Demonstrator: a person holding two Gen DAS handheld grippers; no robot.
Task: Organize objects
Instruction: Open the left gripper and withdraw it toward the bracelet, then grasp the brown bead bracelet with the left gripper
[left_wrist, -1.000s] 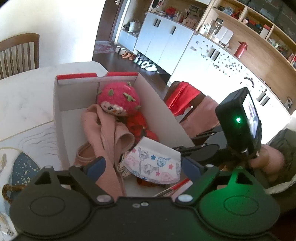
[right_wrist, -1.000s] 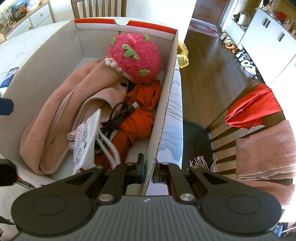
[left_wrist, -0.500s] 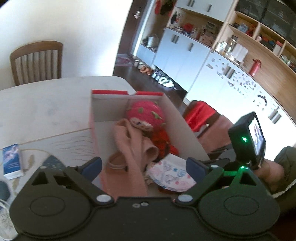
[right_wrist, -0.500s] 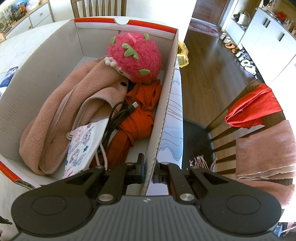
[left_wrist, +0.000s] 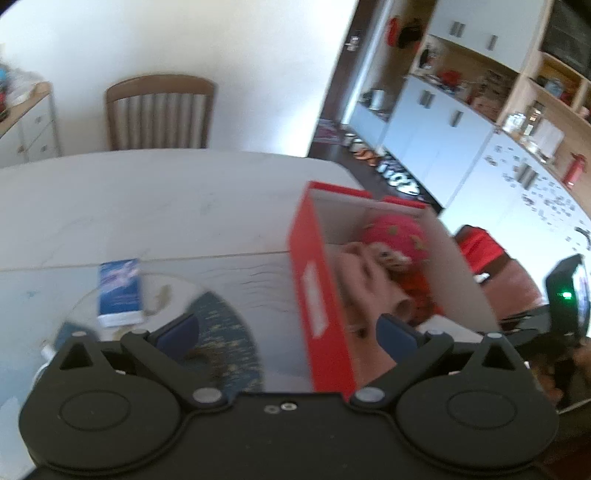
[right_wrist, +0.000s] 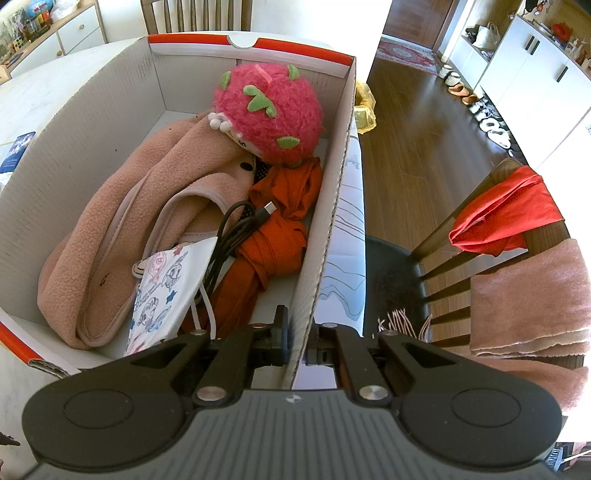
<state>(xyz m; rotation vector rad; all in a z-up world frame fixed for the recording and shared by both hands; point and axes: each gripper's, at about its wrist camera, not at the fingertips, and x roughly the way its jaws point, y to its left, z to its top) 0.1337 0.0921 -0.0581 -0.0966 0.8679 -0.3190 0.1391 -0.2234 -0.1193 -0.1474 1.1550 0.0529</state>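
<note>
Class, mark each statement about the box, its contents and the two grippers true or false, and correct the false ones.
1. The right gripper is shut on the box wall. True.
2. The plush lies on the table outside the box. False: it lies inside the box.
3. The left gripper holds the mask. False: its jaws are opening and empty; the mask lies in the box.
4. A black cable lies in the box. True.
5. The blue booklet is on the table. True.

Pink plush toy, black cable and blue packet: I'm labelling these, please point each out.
pink plush toy (right_wrist: 269, 114), right wrist view, on its fuzzy head.
black cable (right_wrist: 236, 229), right wrist view, on the looped cord.
blue packet (left_wrist: 119, 293), left wrist view, on its front face.
</note>
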